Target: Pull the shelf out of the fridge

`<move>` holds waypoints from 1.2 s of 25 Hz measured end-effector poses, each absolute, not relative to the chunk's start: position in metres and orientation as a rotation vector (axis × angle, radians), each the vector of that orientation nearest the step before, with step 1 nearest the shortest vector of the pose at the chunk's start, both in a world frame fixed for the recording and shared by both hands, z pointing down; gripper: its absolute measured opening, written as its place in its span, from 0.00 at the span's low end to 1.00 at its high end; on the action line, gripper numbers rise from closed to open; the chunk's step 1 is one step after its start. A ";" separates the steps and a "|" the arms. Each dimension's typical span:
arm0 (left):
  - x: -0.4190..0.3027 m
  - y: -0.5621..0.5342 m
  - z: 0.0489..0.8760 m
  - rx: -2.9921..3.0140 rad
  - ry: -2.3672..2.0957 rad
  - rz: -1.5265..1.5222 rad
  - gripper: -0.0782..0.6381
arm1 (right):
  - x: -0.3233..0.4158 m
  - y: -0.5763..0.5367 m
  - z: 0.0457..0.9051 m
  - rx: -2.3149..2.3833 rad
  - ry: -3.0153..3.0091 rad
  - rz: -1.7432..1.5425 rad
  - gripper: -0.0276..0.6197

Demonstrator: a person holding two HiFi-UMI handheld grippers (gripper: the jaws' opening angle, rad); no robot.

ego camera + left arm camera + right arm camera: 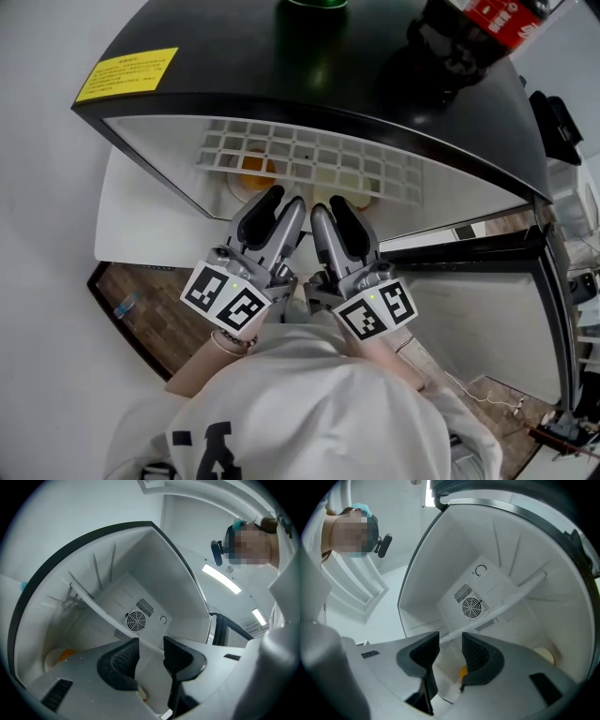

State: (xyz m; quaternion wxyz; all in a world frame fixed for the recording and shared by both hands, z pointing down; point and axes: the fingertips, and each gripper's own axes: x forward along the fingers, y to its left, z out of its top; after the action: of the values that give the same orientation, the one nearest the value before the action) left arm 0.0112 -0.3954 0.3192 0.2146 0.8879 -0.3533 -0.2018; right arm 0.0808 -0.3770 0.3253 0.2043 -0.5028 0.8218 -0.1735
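Note:
The white wire shelf [309, 169] sticks partway out of the small black fridge [309, 75], just ahead of both grippers. My left gripper [283, 202] and right gripper [332, 208] are side by side at the fridge mouth, pointing inward. In the left gripper view the shelf [101, 609] is a white bar running diagonally beyond the left gripper [151, 644], whose jaws stand apart with nothing between them. In the right gripper view the shelf [511, 599] crosses behind the right gripper [450, 639], which is also open and empty.
Orange food [255, 171] lies under the shelf on the fridge floor, and a round dish with an orange item [65, 654] sits at the lower left. A fan grille [137, 619] is on the back wall. The black-framed door [478, 251] hangs open at right. Bottles [487, 19] stand on top.

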 end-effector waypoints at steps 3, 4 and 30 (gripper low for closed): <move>0.010 -0.400 0.322 2.439 -0.972 -0.566 0.35 | 0.082 -0.380 0.329 -1.418 2.272 -0.521 0.31; 0.010 -0.402 0.322 2.431 -0.968 -0.566 0.36 | 0.083 -0.381 0.329 -1.422 2.262 -0.527 0.33; 0.020 -0.453 0.324 2.331 -0.953 -0.585 0.41 | 0.096 -0.436 0.326 -1.386 2.156 -0.682 0.41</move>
State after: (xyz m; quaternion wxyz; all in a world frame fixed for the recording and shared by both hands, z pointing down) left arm 0.0203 -0.4526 0.3238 0.2746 0.8670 -0.3544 -0.2174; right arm 0.0962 -0.4357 0.3261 0.2424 -0.5070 0.7886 -0.2495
